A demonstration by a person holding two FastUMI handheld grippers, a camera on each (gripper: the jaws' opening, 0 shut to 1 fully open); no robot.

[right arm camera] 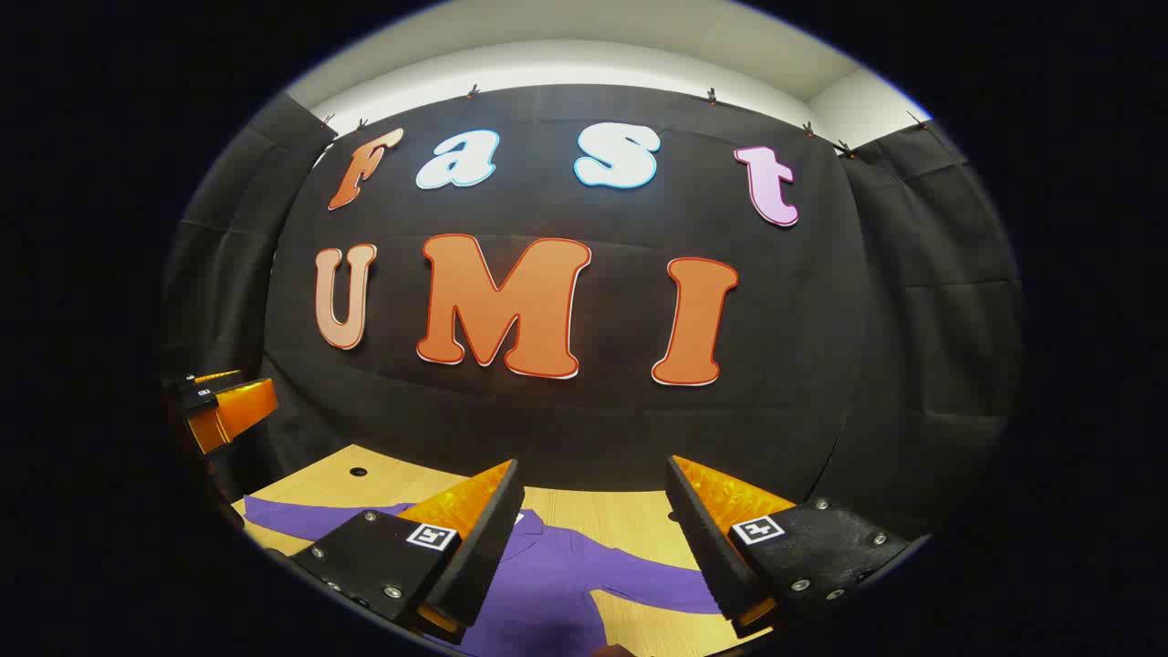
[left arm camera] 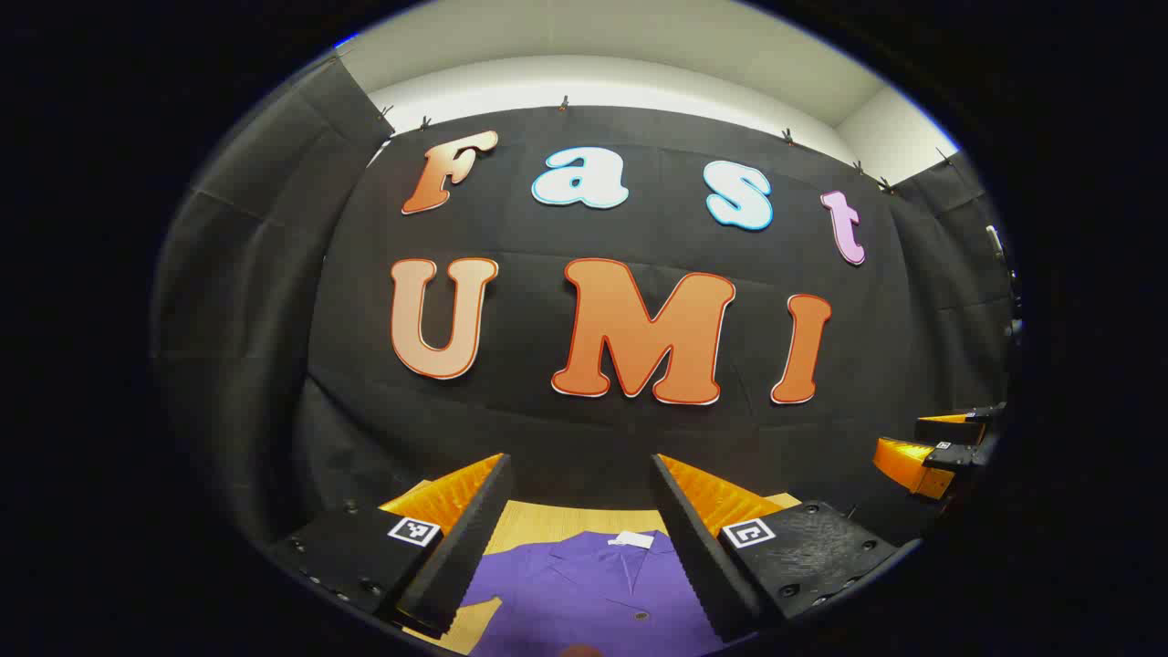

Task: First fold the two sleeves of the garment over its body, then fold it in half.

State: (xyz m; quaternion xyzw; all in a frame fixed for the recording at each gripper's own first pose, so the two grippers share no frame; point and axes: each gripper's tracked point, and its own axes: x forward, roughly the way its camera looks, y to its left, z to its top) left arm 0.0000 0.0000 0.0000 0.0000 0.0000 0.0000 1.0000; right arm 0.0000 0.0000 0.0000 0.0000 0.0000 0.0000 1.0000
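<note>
Left gripper (left arm camera: pixel 579 525) hangs above the table, jaws spread wide, holding nothing; ridged wedge fingers (left arm camera: pixel 703 538) frame the purple shirt (left arm camera: pixel 593 584) below. Right gripper (right arm camera: pixel 593 529) likewise wide open and empty, above the shirt's right side. Shirt lies flat on the wooden table (right arm camera: pixel 630 520), collar with white tag (left arm camera: pixel 631 539) pointing toward the wall, small button on the front placket. One sleeve (right arm camera: pixel 301 516) stretches out left, the other (right arm camera: pixel 657 584) right, both unfolded. Bare wood shows between collar and table's far edge. Small dark hole (right arm camera: pixel 358 472) in the tabletop far left. Black cloth wall (left arm camera: pixel 584 438) stands close behind.
</note>
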